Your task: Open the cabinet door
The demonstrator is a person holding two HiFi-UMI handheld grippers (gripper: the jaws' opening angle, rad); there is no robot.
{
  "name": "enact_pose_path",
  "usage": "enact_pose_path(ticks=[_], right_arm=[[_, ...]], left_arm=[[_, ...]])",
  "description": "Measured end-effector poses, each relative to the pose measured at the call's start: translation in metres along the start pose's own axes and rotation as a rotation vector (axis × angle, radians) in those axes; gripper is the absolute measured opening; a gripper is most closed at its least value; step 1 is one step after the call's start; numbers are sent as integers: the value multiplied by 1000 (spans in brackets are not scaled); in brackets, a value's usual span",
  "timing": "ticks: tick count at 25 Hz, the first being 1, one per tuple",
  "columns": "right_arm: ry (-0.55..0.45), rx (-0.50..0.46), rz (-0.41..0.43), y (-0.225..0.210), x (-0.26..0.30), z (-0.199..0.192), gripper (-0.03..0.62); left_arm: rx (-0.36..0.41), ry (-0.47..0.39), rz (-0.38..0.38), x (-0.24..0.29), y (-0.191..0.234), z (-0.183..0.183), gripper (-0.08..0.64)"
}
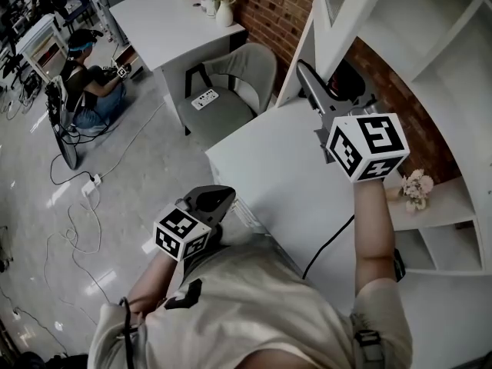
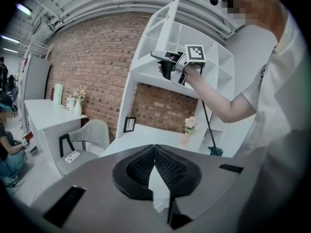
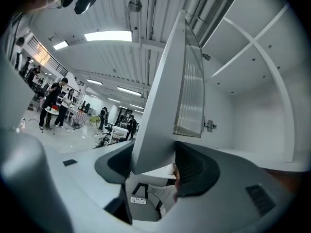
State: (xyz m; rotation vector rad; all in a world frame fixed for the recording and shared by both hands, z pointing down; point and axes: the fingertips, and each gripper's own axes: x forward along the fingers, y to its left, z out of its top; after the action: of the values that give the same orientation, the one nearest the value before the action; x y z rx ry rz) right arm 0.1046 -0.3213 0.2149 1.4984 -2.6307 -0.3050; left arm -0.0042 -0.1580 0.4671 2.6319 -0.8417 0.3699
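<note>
Your right gripper [image 3: 153, 163] clamps the lower edge of the open cabinet door [image 3: 167, 96], while your left gripper [image 2: 154, 152] hangs low, jaws pressed together.

The cabinet door [image 1: 350, 29] runs off the head view's top edge above the right gripper [image 1: 306, 74], whose fingertips are lost in dark shadow against it. In the right gripper view the door's lower corner [image 3: 153, 149] fills the gap between the fingers and covers part of the left finger. Below the fingers only a slice of a chair [image 3: 163, 195] shows. People [image 3: 58, 103] far beyond them are too small to tell apart.
</note>
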Motion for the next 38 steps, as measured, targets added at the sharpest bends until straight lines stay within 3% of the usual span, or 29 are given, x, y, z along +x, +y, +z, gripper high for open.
enact_pose_path(ticks=[13,32,38], right_arm=[[-20,-8,-13,21,19,6,267],[-52,-13,-131,37,47,17,272],[-78,-6,-159,44,56,17,276]], left_arm=[[25,-7,-85,11,9,14,17],[5,-55,-20,-26,62,21,17],[-11,-50,-35,-32,74,14,17]])
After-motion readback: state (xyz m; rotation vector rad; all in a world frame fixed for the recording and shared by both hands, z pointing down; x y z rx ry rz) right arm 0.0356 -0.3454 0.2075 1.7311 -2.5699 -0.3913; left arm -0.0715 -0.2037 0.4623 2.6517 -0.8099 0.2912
